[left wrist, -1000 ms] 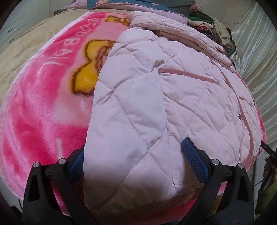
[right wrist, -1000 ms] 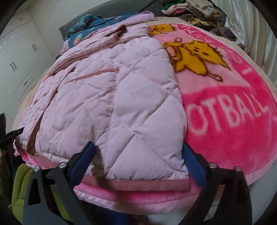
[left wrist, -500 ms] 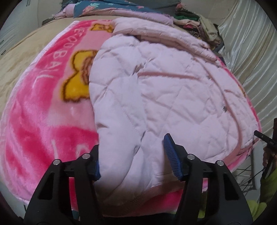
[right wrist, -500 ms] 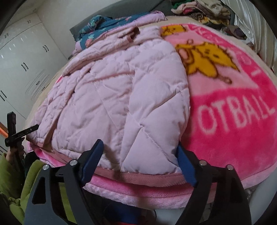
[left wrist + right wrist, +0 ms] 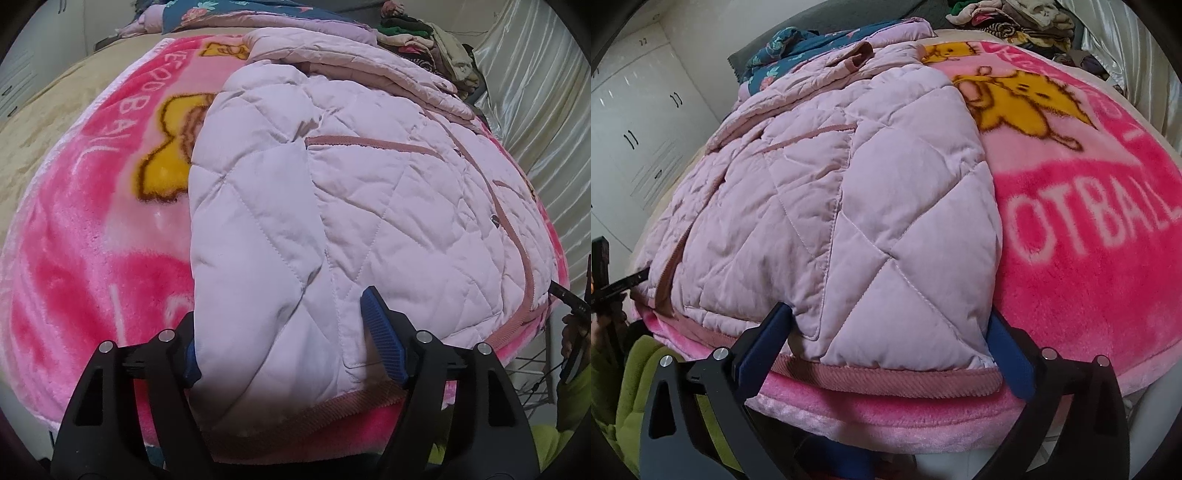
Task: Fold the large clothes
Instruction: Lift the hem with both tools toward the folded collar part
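Observation:
A pale pink quilted jacket [image 5: 354, 192] lies spread on a bright pink blanket [image 5: 92, 258], its ribbed hem at the near edge. My left gripper [image 5: 284, 332] straddles the jacket's left hem corner, blue pads on either side of a thick fold, jaws still apart. In the right wrist view the same jacket [image 5: 849, 206] lies on the blanket [image 5: 1089, 240]. My right gripper [image 5: 890, 339] straddles the right hem corner, jaws apart around the padded edge. I cannot tell whether either grip is firm.
A pile of clothes [image 5: 432, 33] sits at the far end of the bed, beside a shiny curtain [image 5: 535, 110]. A floral blue garment [image 5: 798, 48] lies beyond the jacket's collar. White wardrobe doors [image 5: 639, 122] stand at left. The bed edge is just below both grippers.
Both grippers have narrowed around the jacket's hem corners over the last second. The hem has bunched up a little between the pads of each.

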### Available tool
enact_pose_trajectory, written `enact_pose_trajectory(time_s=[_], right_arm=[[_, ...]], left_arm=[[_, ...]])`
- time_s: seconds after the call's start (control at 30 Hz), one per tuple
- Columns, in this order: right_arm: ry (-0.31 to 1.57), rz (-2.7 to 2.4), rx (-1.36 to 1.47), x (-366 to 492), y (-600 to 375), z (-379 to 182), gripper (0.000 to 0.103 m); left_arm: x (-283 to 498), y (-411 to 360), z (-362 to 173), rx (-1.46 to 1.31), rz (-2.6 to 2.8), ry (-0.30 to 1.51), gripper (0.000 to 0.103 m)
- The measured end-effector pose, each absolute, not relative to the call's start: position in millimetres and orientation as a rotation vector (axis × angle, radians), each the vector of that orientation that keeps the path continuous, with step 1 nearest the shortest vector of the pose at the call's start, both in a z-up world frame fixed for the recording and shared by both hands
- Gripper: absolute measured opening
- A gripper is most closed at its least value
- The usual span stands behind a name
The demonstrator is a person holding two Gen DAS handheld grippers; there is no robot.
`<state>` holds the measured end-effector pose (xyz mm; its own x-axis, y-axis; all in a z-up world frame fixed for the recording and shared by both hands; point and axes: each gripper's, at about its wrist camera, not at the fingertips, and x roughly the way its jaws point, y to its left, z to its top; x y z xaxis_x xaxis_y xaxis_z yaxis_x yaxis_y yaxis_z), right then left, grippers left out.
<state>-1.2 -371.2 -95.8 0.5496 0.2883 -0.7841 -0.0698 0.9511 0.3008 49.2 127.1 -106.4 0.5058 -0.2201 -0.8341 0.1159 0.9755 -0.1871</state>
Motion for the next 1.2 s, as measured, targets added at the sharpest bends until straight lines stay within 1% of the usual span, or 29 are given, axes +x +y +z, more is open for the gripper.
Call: enact_pose_trajectory(time_s=[0.03, 0.1, 0.13, 0.17, 0.2, 0.23, 0.27, 0.3, 0.33, 0.47, 0.63, 0.77, 0.87, 0.93, 1.0, 1.03, 1.1, 1.13, 1.17, 1.2], right_arm=[[0.961, 0.222, 0.247, -3.1, -371.0, -93.5, 0.095], [0.949, 0.229, 0.247, -5.7, -371.7, -87.4, 0.083], [0.943, 0.232, 0.251, -6.3, -372.4, -84.9, 0.081], [0.931, 0.234, 0.257, -8.2, -373.7, -80.8, 0.076], [0.922, 0.235, 0.262, -9.3, -374.1, -77.6, 0.07], [0.909, 0.236, 0.269, -11.0, -375.9, -72.7, 0.066], [0.898, 0.237, 0.274, -11.6, -377.4, -68.6, 0.062], [0.877, 0.243, 0.284, -12.5, -380.1, -62.3, 0.059], [0.867, 0.244, 0.289, -12.1, -381.3, -58.8, 0.058], [0.832, 0.254, 0.262, -10.5, -378.7, -43.2, 0.058], [0.831, 0.251, 0.227, -11.3, -374.3, -35.7, 0.059], [0.879, 0.241, 0.238, -12.0, -378.9, -44.0, 0.06], [0.92, 0.232, 0.262, -13.8, -383.8, -60.1, 0.062], [0.949, 0.224, 0.279, -15.1, -386.1, -70.9, 0.067], [0.984, 0.207, 0.311, -15.6, -389.4, -84.3, 0.079], [1.008, 0.222, 0.35, -15.6, -390.7, -92.5, 0.081], [1.009, 0.228, 0.382, -17.7, -390.7, -99.0, 0.081], [1.001, 0.228, 0.381, -19.0, -389.8, -97.3, 0.079], [0.989, 0.242, 0.386, -20.2, -389.4, -93.7, 0.064], [0.967, 0.283, 0.4, -20.6, -389.0, -88.2, 0.038]], left_arm=[[49.1, 126.0, -106.0, -0.104, -0.2, 1.017, 0.063], [47.7, 119.8, -102.9, -0.062, -0.194, 1.002, 0.058], [46.7, 115.5, -100.9, -0.032, -0.19, 0.993, 0.053], [46.1, 112.1, -99.4, -0.008, -0.186, 0.986, 0.048], [45.3, 109.8, -97.7, 0.01, -0.183, 0.978, 0.044], [44.8, 108.1, -95.3, 0.026, -0.178, 0.969, 0.033], [44.5, 107.3, -92.6, 0.039, -0.171, 0.958, 0.02], [44.9, 107.5, -88.7, 0.042, -0.174, 0.948, 0.018], [45.3, 108.0, -85.3, 0.035, -0.182, 0.941, 0.016], [46.9, 107.3, -71.9, 0.028, -0.196, 0.902, 0.013], [47.4, 103.4, -60.3, 0.018, -0.211, 0.868, 0.012], [49.6, 106.9, -48.9, -0.016, -0.219, 0.84, 0.011], [48.9, 109.1, -39.6, -0.023, -0.22, 0.813, 0.011], [48.9, 110.8, -35.3, -0.029, -0.22, 0.804, 0.011], [48.5, 112.5, -32.5, -0.036, -0.216, 0.8, 0.011], [48.1, 113.3, -31.0, -0.039, -0.216, 0.796, 0.011], [47.3, 113.2, -27.8, -0.04, -0.214, 0.786, 0.011], [46.7, 113.6, -26.6, -0.041, -0.214, 0.783, 0.011], [46.4, 113.4, -25.0, -0.042, -0.214, 0.78, 0.011], [46.3, 113.0, -23.0, -0.042, -0.213, 0.776, 0.011]])
